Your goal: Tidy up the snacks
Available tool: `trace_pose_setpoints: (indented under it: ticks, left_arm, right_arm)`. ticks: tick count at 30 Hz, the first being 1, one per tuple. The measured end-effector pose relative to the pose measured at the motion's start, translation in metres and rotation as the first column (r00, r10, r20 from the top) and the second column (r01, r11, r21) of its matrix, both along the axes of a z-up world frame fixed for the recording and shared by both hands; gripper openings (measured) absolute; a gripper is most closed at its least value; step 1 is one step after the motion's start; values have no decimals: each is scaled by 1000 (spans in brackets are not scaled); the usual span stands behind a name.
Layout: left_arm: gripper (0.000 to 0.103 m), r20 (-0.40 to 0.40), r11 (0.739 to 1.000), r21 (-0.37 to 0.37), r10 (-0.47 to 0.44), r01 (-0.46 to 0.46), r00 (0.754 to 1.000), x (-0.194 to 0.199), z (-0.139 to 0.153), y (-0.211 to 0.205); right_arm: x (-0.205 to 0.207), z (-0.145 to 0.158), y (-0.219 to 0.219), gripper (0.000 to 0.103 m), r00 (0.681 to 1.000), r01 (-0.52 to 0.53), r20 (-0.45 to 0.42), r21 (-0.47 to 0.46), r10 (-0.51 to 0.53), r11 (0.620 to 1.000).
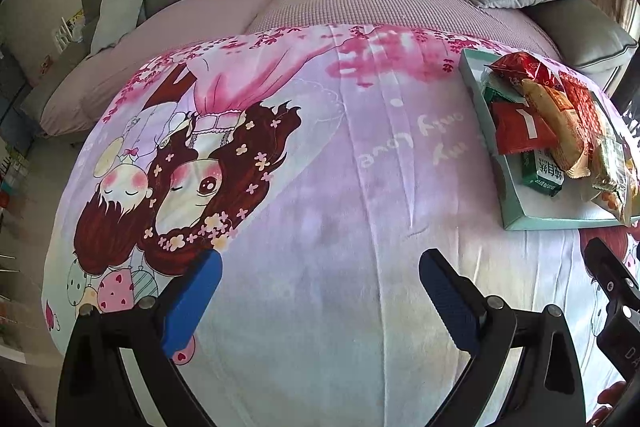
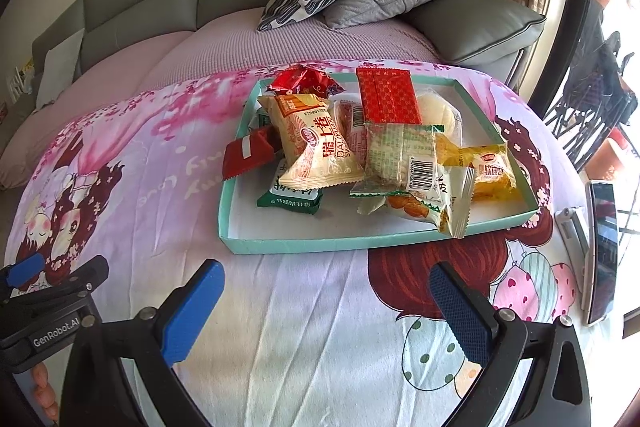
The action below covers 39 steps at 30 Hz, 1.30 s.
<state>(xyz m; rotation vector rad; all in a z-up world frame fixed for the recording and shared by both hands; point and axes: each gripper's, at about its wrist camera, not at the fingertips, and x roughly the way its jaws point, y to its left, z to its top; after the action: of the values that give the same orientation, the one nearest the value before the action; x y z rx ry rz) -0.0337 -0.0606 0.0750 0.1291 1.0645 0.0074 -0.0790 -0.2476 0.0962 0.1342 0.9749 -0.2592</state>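
Left tongs (image 1: 320,291) seen spread wide, nothing held, above cartoon cloth (image 1: 320,155); teal tray (image 1: 516,203) of snack packets (image 1: 560,119) seen at right edge

Right tongs (image 2: 326,301) likewise wide, nothing held, near tray (image 2: 296,243); packets (image 2: 316,143) piled inside; phone (image 2: 602,251) at right

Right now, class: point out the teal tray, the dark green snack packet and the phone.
teal tray (image 2: 304,241): right wrist view, on its near wall.
dark green snack packet (image 2: 290,202): right wrist view, on its front face.
phone (image 2: 603,247): right wrist view, on its dark screen.
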Motion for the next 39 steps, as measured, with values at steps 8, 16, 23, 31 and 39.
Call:
trace_pose_setpoints:
  ticks: [8, 16, 23, 31, 39]
  left_arm:
    - [99, -3, 1000, -2, 4, -4, 1000, 0, -1, 0]
    - [99, -6, 1000, -5, 5, -5, 1000, 1, -1, 1]
    - [99, -9, 1000, -7, 13, -13, 1000, 0, -2, 1]
    - [99, -13, 1000, -9, 16, -17, 1000, 1, -2, 3]
    - [99, -15, 1000, 5, 25, -25, 1000, 1, -3, 1]
  right_arm:
    - [0, 0, 0, 103, 1000, 4, 0, 1, -4, 1000]
    - [0, 0, -1, 103, 1000, 6, -4, -2, -6, 1000]
    - [0, 0, -1, 103, 1000, 8, -6, -3, -8, 1000]
    - [0, -1, -2, 103, 1000, 11, -8, -3, -11, 1000]
    - [0, -2, -3, 103, 1000, 19, -14, -4, -19, 1000]
